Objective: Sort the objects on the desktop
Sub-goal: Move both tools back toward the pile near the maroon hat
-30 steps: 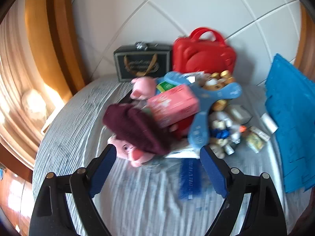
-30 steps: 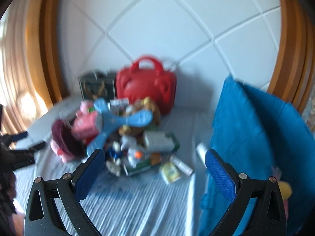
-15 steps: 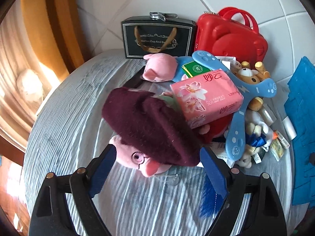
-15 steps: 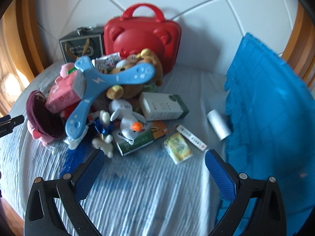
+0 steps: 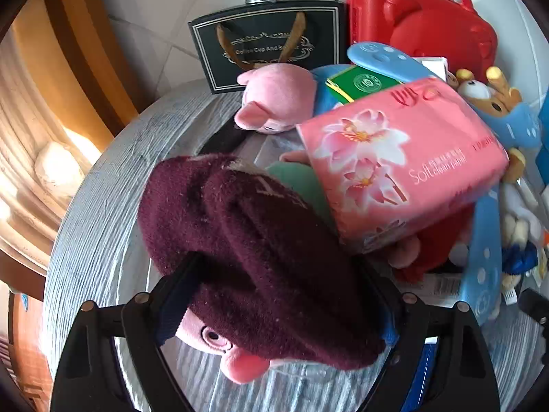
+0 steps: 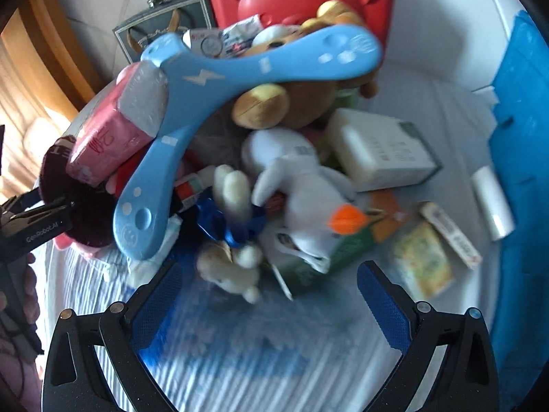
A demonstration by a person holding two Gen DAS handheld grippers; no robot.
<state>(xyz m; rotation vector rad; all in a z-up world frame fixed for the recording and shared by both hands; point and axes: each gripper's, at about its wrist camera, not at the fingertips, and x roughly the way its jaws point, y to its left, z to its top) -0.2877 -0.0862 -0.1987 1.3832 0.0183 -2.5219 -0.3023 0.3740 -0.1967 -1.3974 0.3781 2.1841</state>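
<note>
A heap of objects lies on the grey striped table (image 5: 103, 206). On its near left a maroon knit hat (image 5: 260, 240) covers a pink plush pig (image 5: 219, 343). My left gripper (image 5: 274, 274) straddles the hat and its jaws are closing, the hat filling the gap between them. It also shows at the left edge of the right wrist view as the left gripper (image 6: 34, 226). My right gripper (image 6: 269, 271) hangs open over the table in front of a small cream plush (image 6: 230, 261) and a white plush duck (image 6: 308, 185); nothing is between its fingers.
A pink tissue pack (image 5: 398, 161) and a blue boomerang (image 6: 212, 79) top the heap. A red bear case (image 5: 422, 20) and a black gift bag (image 5: 267, 48) stand at the back wall. A blue bin (image 6: 518, 171) is at the right, near a white roll (image 6: 492, 202).
Both grippers have come down and closer to the heap. The left fingers, earlier short of the hat, now stand on either side of it. The right view has dropped toward the plush toys.
</note>
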